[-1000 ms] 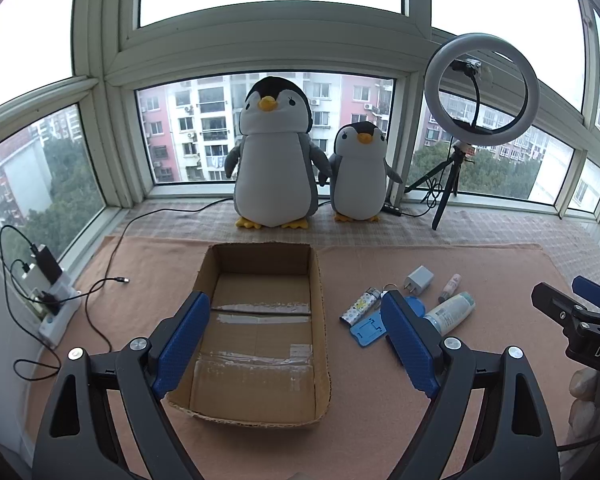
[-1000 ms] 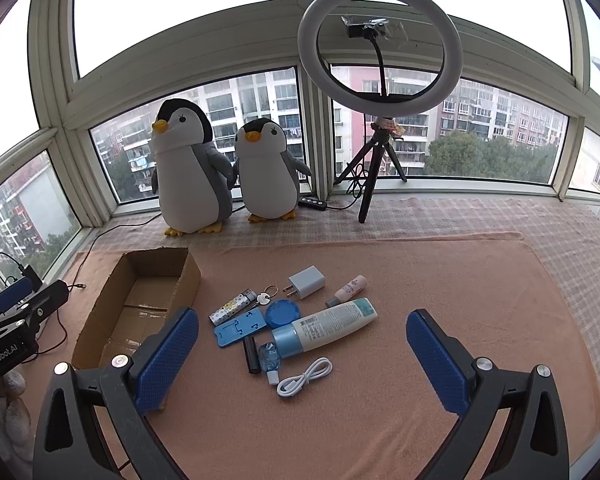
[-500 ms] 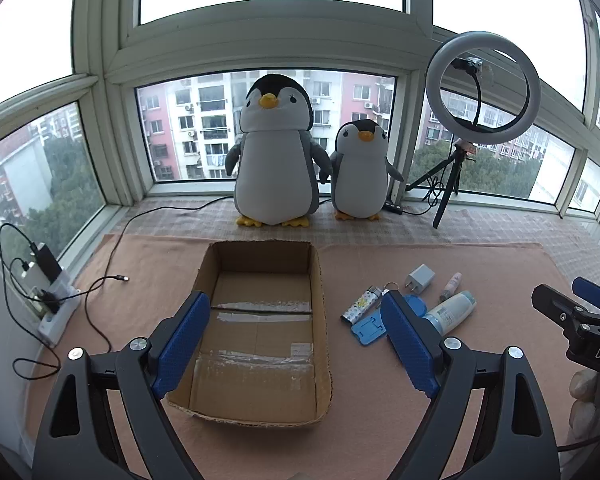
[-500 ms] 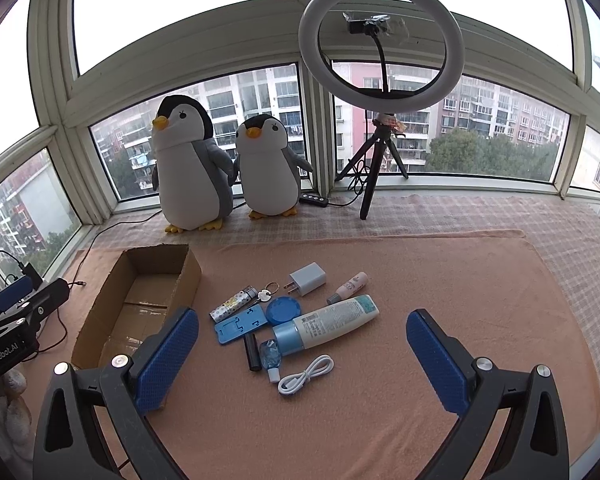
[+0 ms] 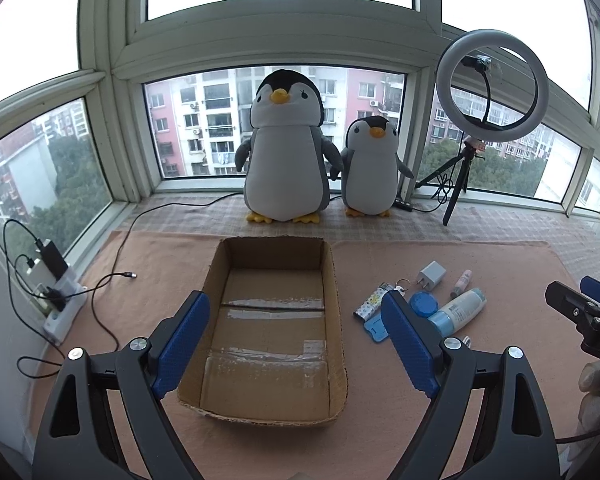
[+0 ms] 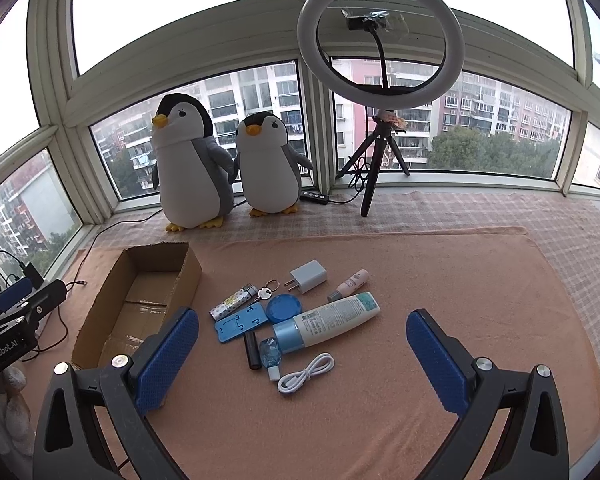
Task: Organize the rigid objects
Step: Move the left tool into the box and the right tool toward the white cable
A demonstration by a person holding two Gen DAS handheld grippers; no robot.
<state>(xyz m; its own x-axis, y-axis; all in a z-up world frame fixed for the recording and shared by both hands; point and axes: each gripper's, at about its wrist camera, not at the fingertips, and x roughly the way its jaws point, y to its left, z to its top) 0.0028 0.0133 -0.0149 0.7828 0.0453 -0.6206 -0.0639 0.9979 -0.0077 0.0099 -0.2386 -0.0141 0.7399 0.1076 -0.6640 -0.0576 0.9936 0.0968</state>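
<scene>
Nothing sorted yet. Open brown cardboard box holds nothing. White lotion bottle, white charger plug and other smalls lie right of box. Both my claws, left gripper and right gripper, gape, holding nothing.

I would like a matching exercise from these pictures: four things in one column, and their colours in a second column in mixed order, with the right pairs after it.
Things:
1. charger
2. cable
3. round lid
4. box

Descriptions:
A. brown cardboard, open on top
B. white, coiled, lying nearest the camera
C. blue, flat, beside the big bottle
D. white cube with two metal prongs

Pairs: 1-D, 2-B, 3-C, 4-A
</scene>
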